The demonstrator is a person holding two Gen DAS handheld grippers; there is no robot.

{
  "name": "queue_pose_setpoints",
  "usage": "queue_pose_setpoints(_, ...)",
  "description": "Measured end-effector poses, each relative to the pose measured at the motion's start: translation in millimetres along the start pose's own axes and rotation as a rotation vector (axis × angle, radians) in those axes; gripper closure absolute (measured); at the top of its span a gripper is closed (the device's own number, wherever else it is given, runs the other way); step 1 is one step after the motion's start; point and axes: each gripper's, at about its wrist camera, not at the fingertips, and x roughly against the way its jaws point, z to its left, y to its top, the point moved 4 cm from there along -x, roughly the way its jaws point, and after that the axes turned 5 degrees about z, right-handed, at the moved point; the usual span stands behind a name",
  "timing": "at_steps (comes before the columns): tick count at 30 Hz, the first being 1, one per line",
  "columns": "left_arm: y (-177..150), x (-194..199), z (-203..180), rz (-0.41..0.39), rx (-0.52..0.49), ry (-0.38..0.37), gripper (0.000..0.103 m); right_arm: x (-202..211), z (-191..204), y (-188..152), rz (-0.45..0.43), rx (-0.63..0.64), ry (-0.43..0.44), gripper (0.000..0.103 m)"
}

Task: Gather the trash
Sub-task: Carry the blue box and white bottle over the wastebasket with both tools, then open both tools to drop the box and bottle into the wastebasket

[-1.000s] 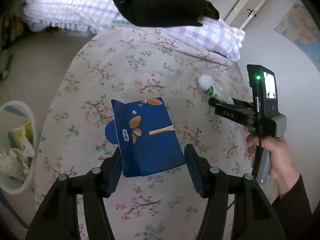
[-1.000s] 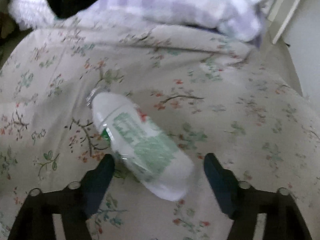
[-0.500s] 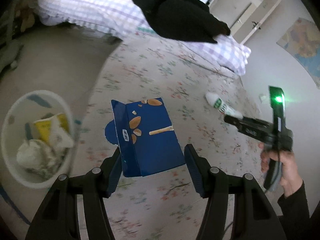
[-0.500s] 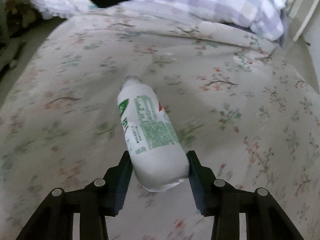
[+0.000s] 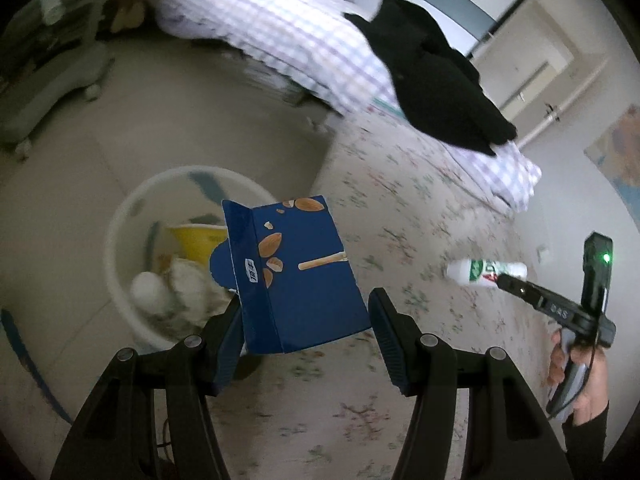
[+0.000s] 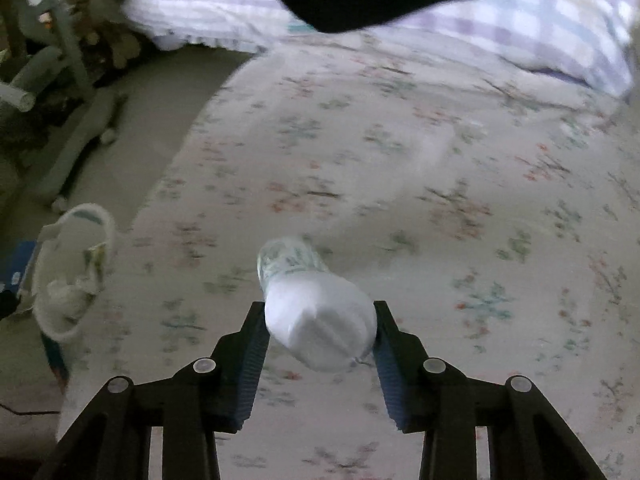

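The blue box sits between the pads of the left gripper, clenched at its lower end and held in the air, its open flap turned toward the bin. The bin – a white round tub on the floor just off the bed's left edge – lies behind and below the box, with a yellow cup and crumpled paper inside it.

The bottle is gripped by the right gripper, both pads pressed against its wide base (cap end pointing away from the camera). It hangs above the bed, over the floral sheet, nearer the left edge than the right. From the left wrist view the same bottle shows sticking out sideways from the right gripper, with the hand around the handle.

At the head of the bed lies a checked quilt with black clothing on top – probably a jacket, though blur hides the detail.
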Motion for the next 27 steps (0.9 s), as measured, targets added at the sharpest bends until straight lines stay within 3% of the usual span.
queue_pose_setpoints(6, 6.3, -2.7, 30.3, -0.006, 0.051, 0.014, 0.040, -3.4, 48.4, 7.1, -0.001, 0.054, 0.049, 0.061)
queue_pose_setpoints(9, 8.5, -8.7, 42.8, 0.013, 0.077, 0.054, 0.030, -4.2, 71.2, 12.5, -0.001, 0.069, 0.087, 0.061)
queue_pose_setpoints(11, 8.8, -9.5, 48.5, 0.011, 0.082, 0.099, 0.014, -4.3, 89.1, 16.4, -0.006, 0.086, 0.105, 0.061)
queue_pose_setpoints(12, 8.2, -7.9, 49.9, 0.004, 0.071, 0.112, 0.013, -5.0, 96.6, 18.2, -0.007, 0.093, 0.113, 0.061)
queue_pose_setpoints(16, 3.5, 4.8, 59.0, -0.017, 0.044, 0.154, 0.012, -14.7, 129.5, 25.9, -0.003, 0.109, 0.159, 0.061)
queue_pose_setpoints(27, -16.1, 44.5, 110.9, -0.037, 0.122, 0.167, 0.005, -66.4, 219.5, 33.0, 0.063, 0.169, 0.237, 0.061)
